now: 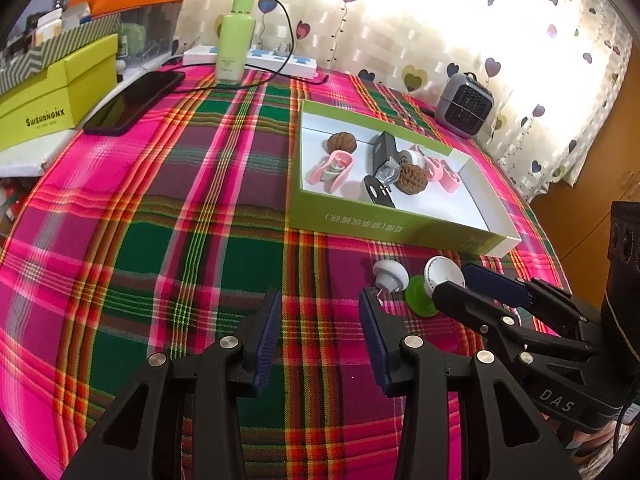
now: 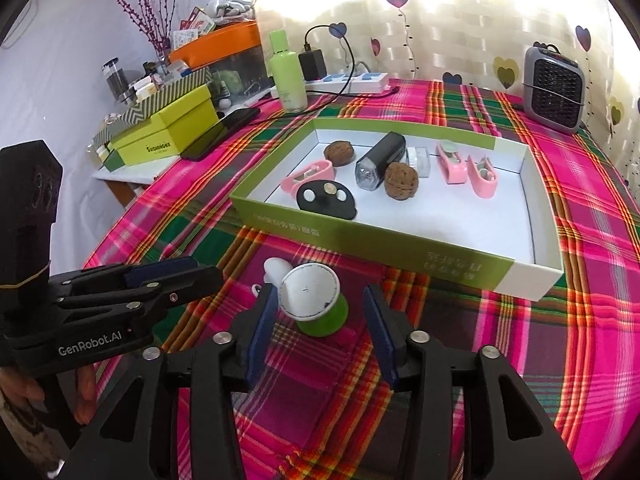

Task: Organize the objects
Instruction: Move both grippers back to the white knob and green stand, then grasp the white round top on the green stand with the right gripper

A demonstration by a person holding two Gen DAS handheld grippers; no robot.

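Observation:
A green and white round timer (image 2: 316,300) lies on the plaid cloth in front of the green-walled box (image 2: 400,242); it also shows in the left wrist view (image 1: 434,286). A small white knob-shaped piece (image 1: 389,276) lies beside it, partly hidden behind the timer in the right wrist view (image 2: 276,270). My right gripper (image 2: 320,316) is open, its fingers on either side of the timer, apart from it. My left gripper (image 1: 320,320) is open and empty over bare cloth, left of the two pieces. The box holds walnuts (image 2: 401,181), pink pieces, a black flashlight (image 2: 380,160) and a black disc.
A green bottle (image 2: 287,74), power strip (image 2: 352,80) and phone (image 2: 222,130) stand at the back left. Yellow-green boxes (image 2: 168,130) and clutter sit on a side shelf. A small grey heater (image 2: 554,88) stands at the back right. The table edge drops at the left.

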